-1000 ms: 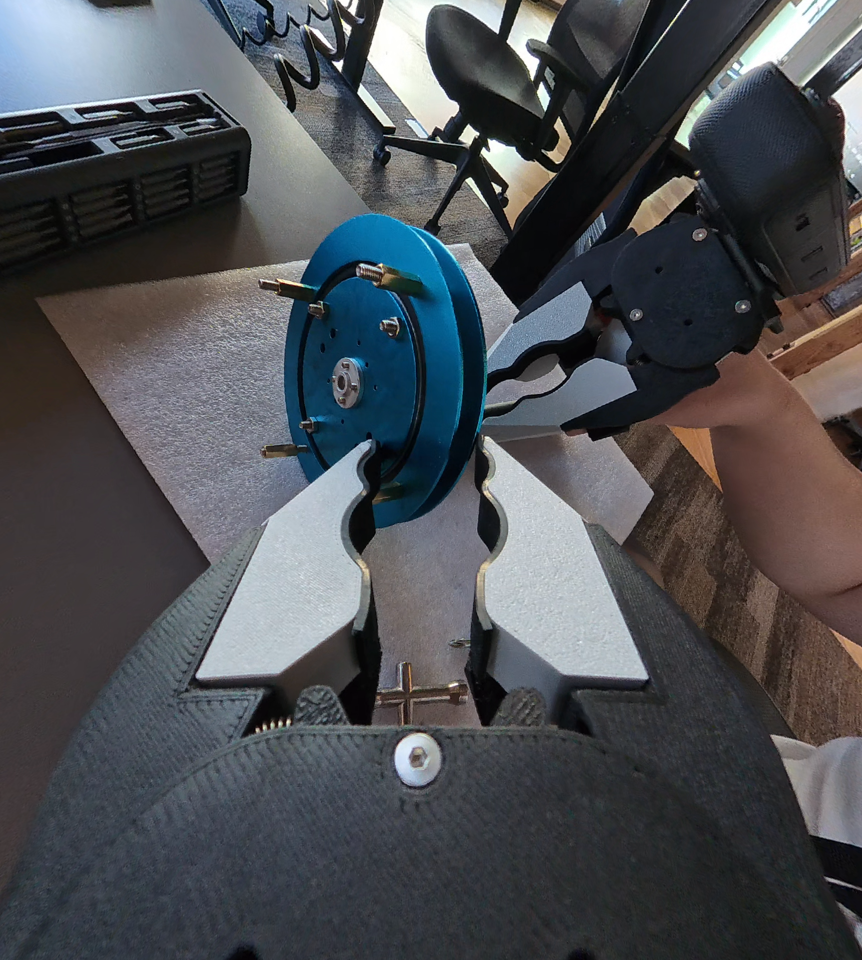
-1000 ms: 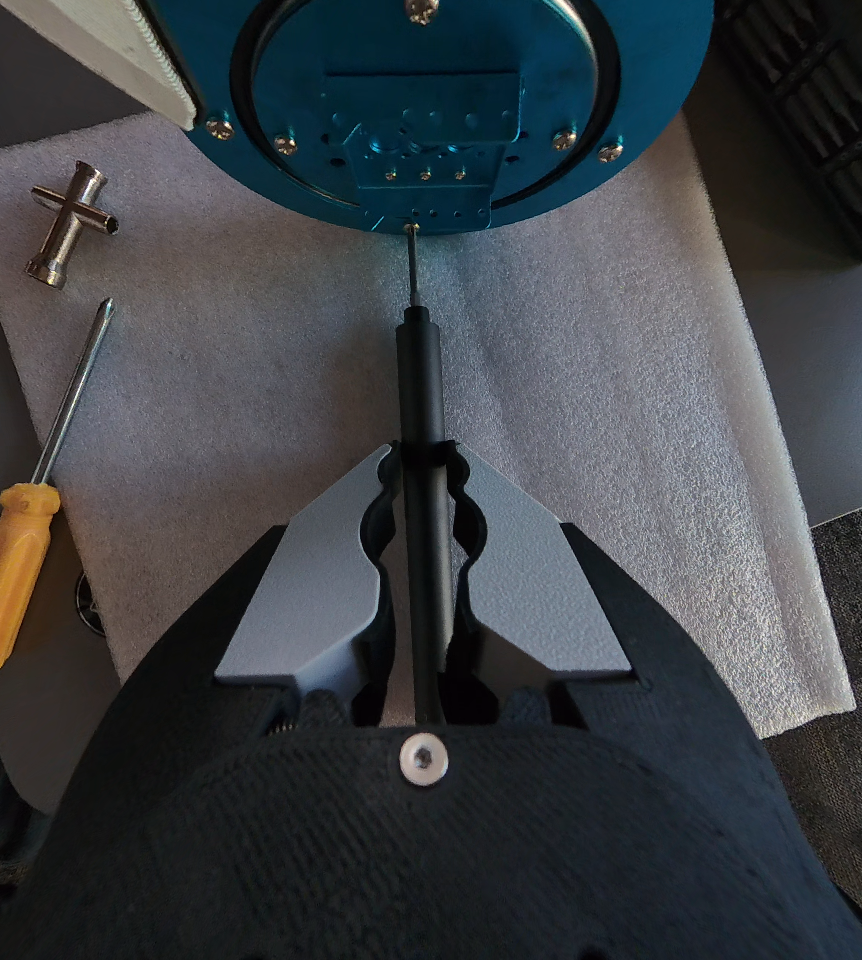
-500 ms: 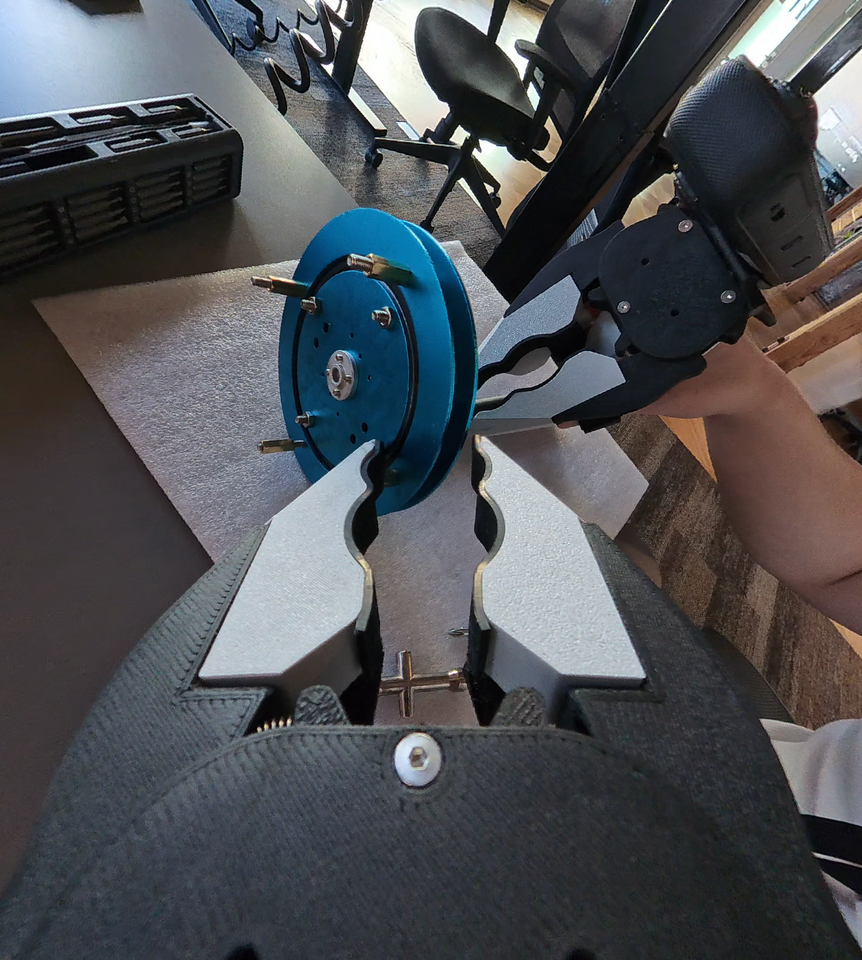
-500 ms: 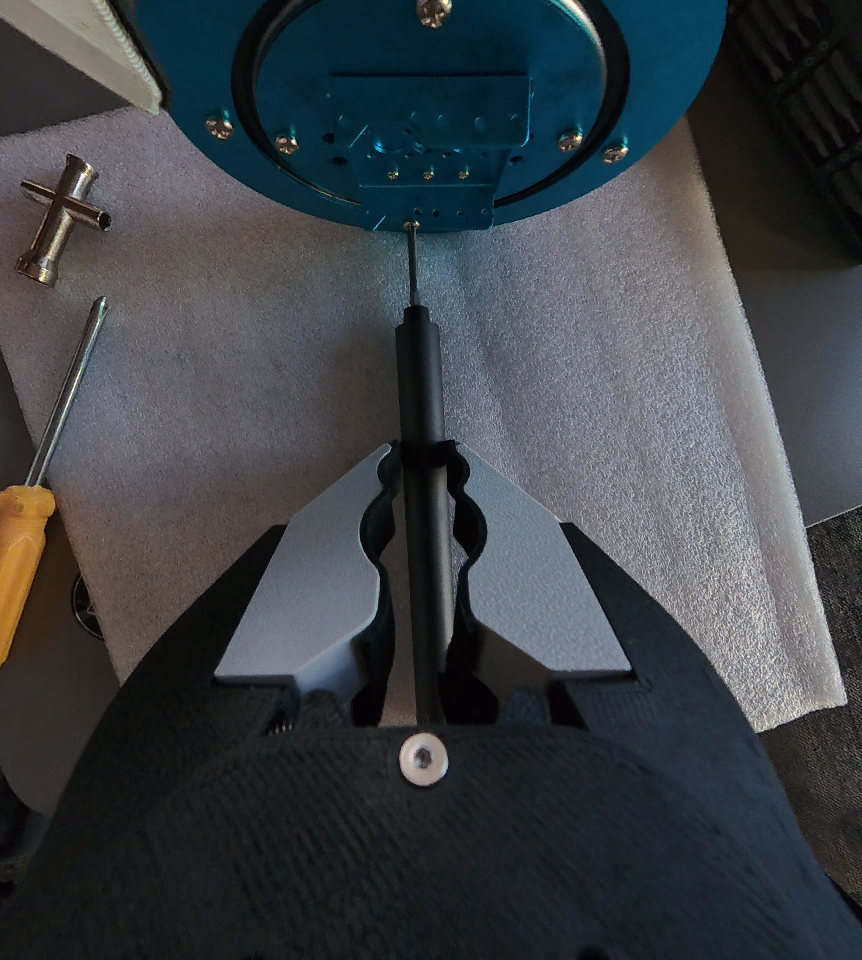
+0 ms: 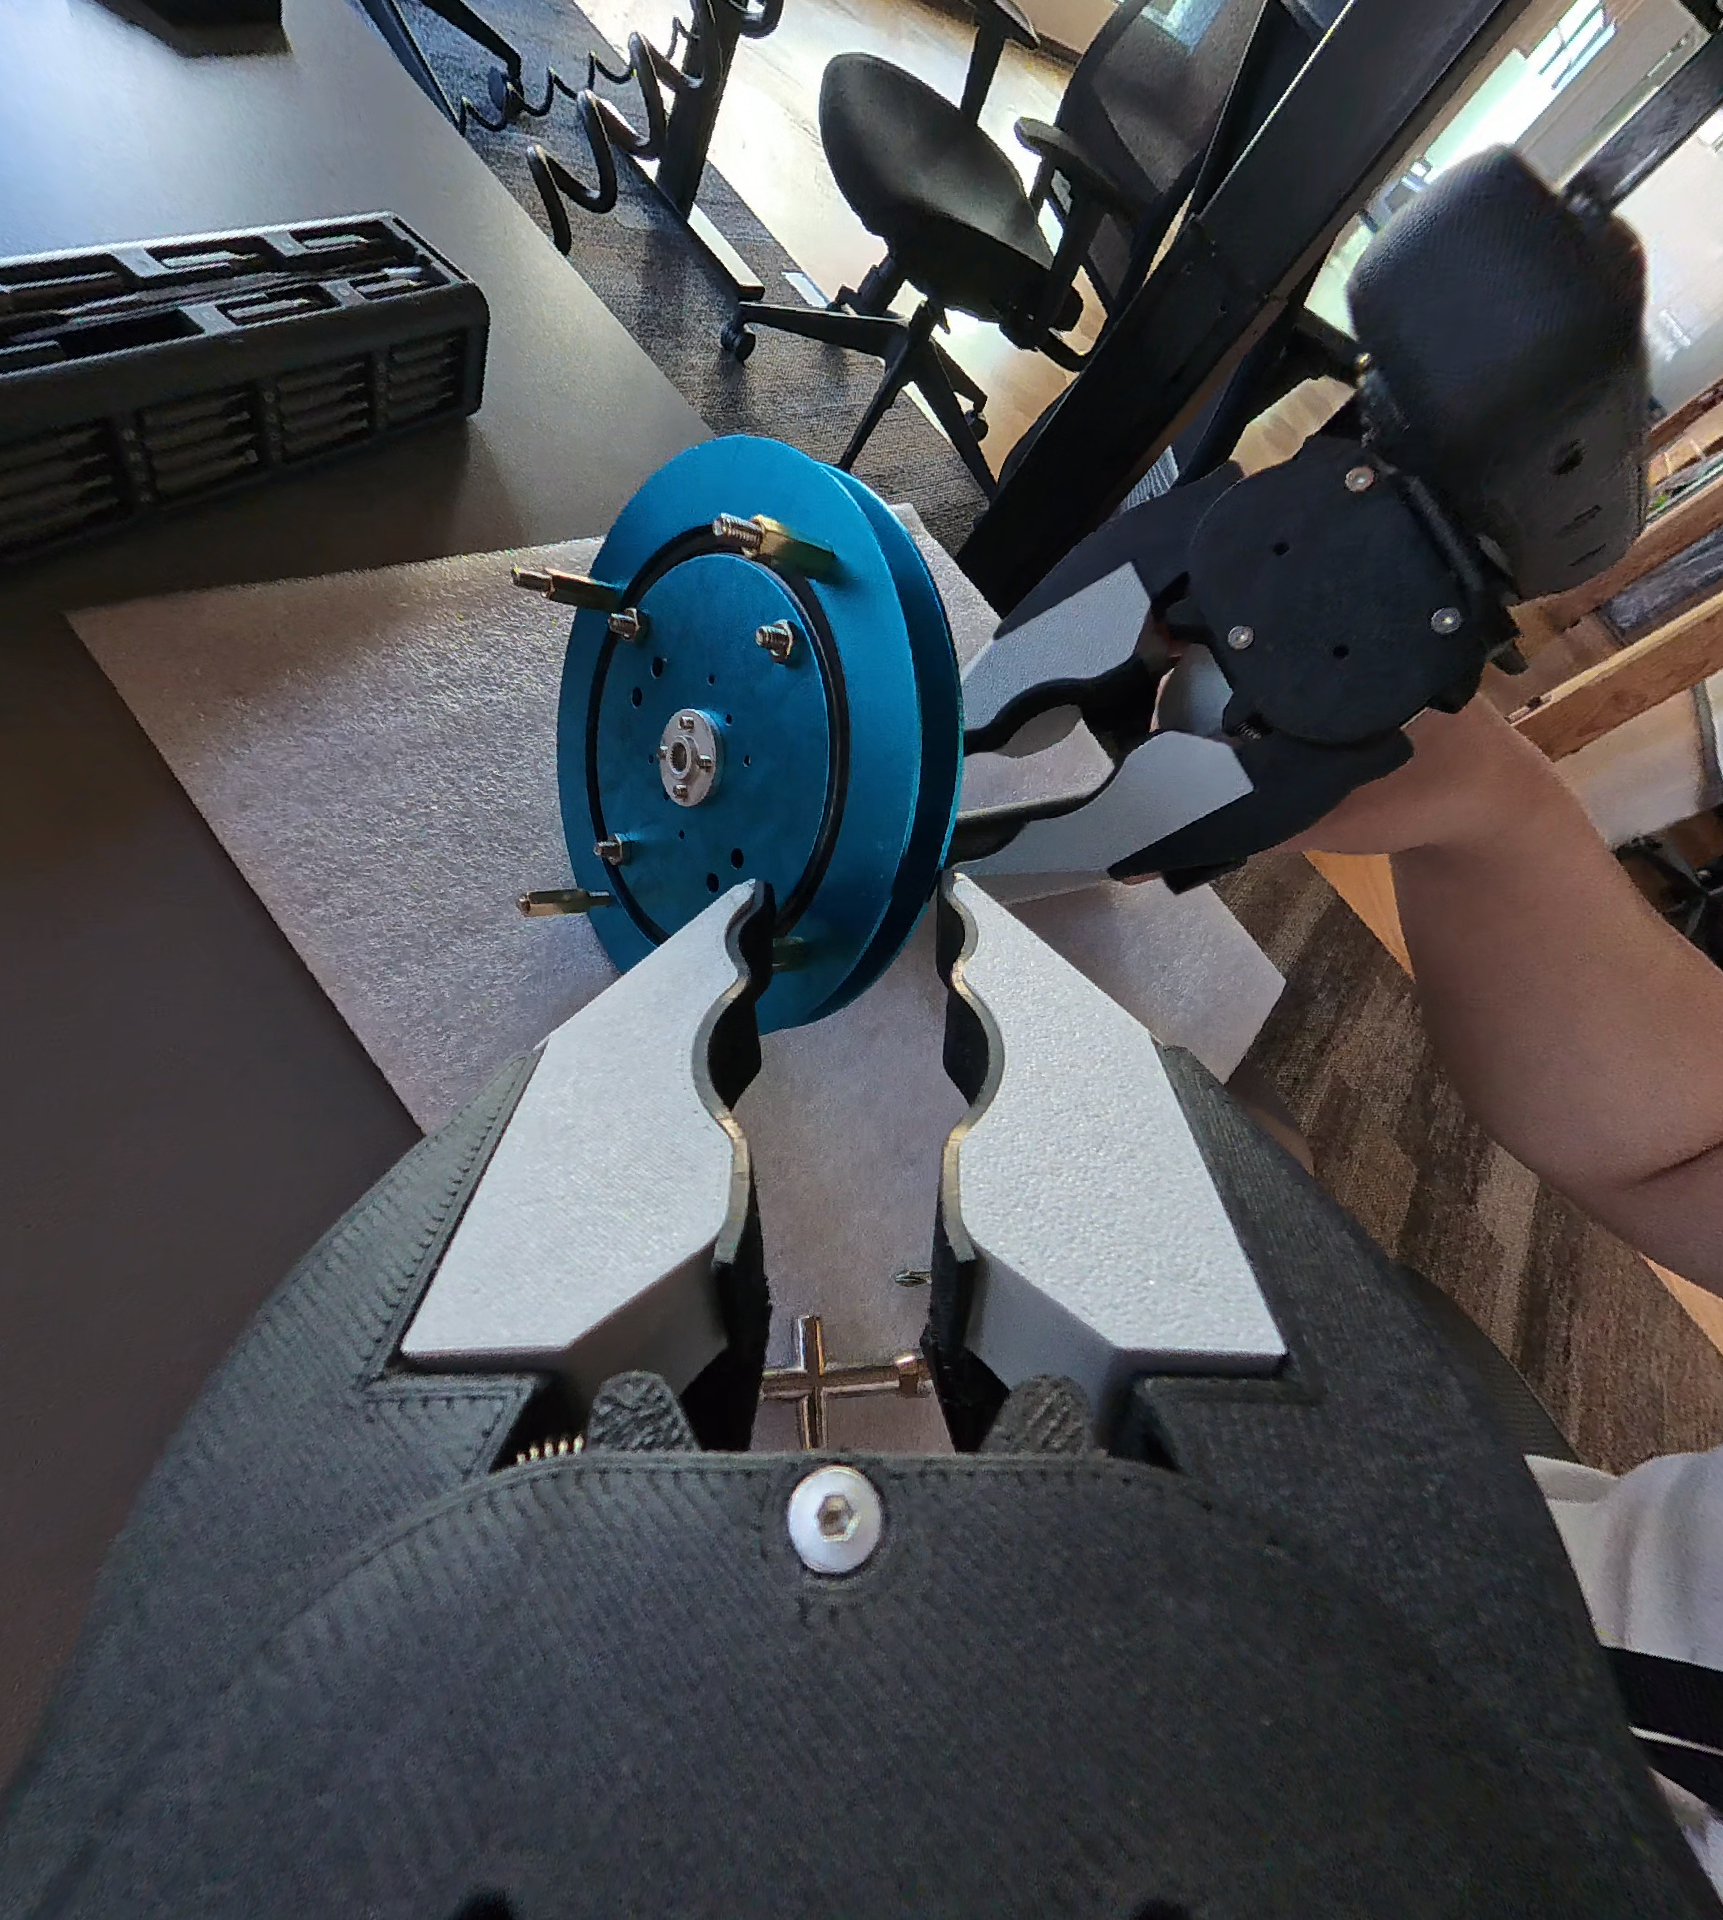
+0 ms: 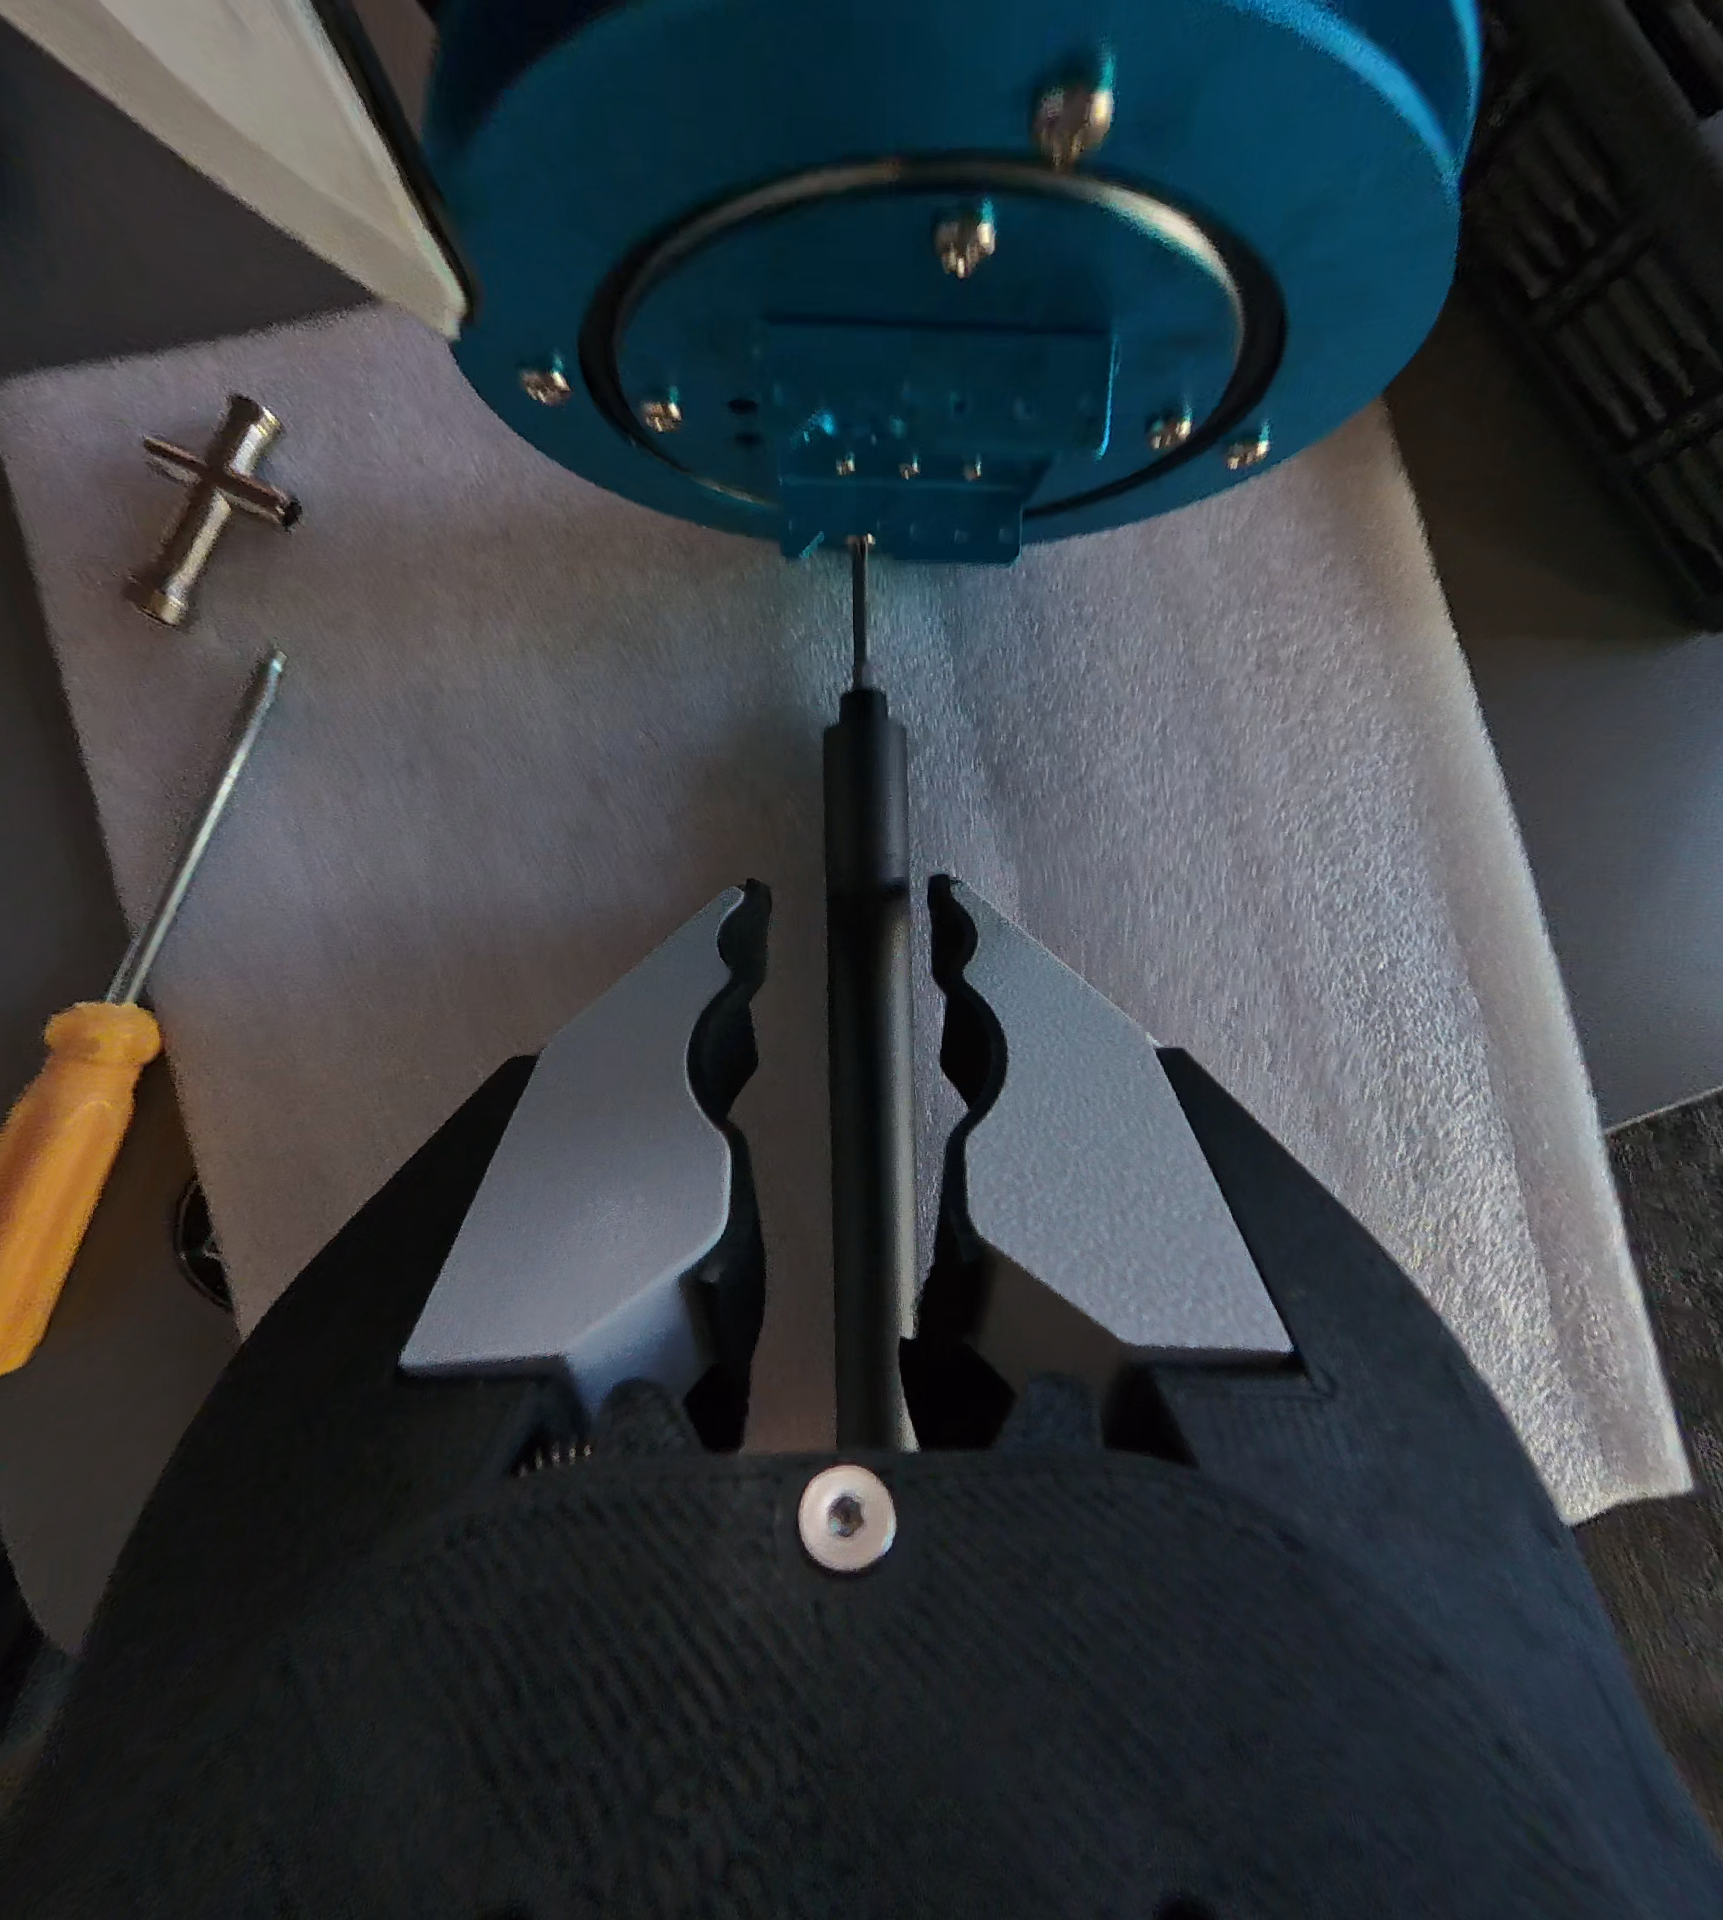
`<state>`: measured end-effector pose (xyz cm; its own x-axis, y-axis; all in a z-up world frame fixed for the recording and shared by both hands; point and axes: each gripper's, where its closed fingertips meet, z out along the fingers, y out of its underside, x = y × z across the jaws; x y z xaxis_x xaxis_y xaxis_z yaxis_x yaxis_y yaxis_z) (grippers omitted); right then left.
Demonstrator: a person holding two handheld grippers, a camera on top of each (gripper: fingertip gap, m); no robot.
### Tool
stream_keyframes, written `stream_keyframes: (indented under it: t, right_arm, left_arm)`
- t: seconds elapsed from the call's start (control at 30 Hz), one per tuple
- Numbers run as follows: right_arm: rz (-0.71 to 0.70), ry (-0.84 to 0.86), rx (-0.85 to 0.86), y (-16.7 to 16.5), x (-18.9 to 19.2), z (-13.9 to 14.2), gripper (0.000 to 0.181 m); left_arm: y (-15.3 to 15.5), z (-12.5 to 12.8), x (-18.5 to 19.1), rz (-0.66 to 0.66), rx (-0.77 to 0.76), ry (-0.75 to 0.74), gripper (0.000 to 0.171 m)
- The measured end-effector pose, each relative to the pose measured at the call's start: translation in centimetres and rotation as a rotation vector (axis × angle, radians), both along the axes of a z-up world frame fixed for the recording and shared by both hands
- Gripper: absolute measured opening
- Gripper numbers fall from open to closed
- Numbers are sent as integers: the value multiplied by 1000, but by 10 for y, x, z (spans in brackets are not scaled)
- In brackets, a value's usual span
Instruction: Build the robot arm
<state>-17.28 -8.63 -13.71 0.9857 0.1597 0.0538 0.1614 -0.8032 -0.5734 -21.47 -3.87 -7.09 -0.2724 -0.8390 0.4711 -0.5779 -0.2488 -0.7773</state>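
A blue round disc assembly (image 5: 732, 748) with brass standoffs stands on its edge on a grey foam mat (image 5: 348, 727). My left gripper (image 5: 852, 914) is shut on its lower rim and holds it upright. In the right wrist view the disc's back (image 6: 940, 312) shows a blue bracket with small screws. A thin black screwdriver (image 6: 867, 1039) lies between the fingers of my right gripper (image 6: 846, 894), its tip on a screw at the bracket's lower edge. The right jaws stand apart, with a gap on each side of the handle. The right gripper also shows in the left wrist view (image 5: 982, 790), behind the disc.
A metal cross wrench (image 6: 213, 509) and a yellow-handled screwdriver (image 6: 36, 1184) lie at the mat's left side. A black bit case (image 5: 161, 384) stands on the dark table beyond the mat. A small loose screw (image 5: 907, 1278) lies on the mat. Office chairs (image 5: 940, 229) stand past the table's edge. The grippers' ends are close to 10 cm from one another. Between my left fingertips and the metal cross wrench (image 6: 213, 509) there is roughly 11 cm.
My right gripper's jaws have opened off the black screwdriver, which stays pointed at the bracket screw. The right wrist view has tilted. My left gripper still holds the disc.
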Motion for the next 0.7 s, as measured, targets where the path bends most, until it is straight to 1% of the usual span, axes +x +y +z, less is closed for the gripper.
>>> stream_keyframes:
  t: [0.07, 0.17, 0.33, 0.4, 0.47, 0.53, 0.6, 0.7]
  right_arm:
    - [2, -11, 49, 8, 1, 12, 31]
    - [0, -18, 179, 27, 2, 41, 40]
    - [-16, -40, 354, 44, 12, 91, 41]
    - [7, -59, 409, 49, 12, 108, 41]
    - [23, -32, 417, 53, 10, 115, 41]
    - [15, 52, 431, 58, 8, 119, 39]
    - [3, 141, 399, 62, 4, 115, 37]
    - [-11, 146, 333, 65, 4, 102, 34]
  left_arm:
    - [0, 0, 0, -3, -6, 1, 29]
    - [0, 1, 1, 2, -14, -1, 29]
    - [0, 1, 1, 2, -22, 0, 29]
    - [1, 1, 0, 1, -26, 2, 29]
    - [1, 1, 0, 1, -30, 1, 29]
    - [2, 1, 1, 4, -38, -3, 29]
    - [3, 1, 1, 5, -46, -7, 29]
    - [3, 1, 1, 5, -57, -11, 29]
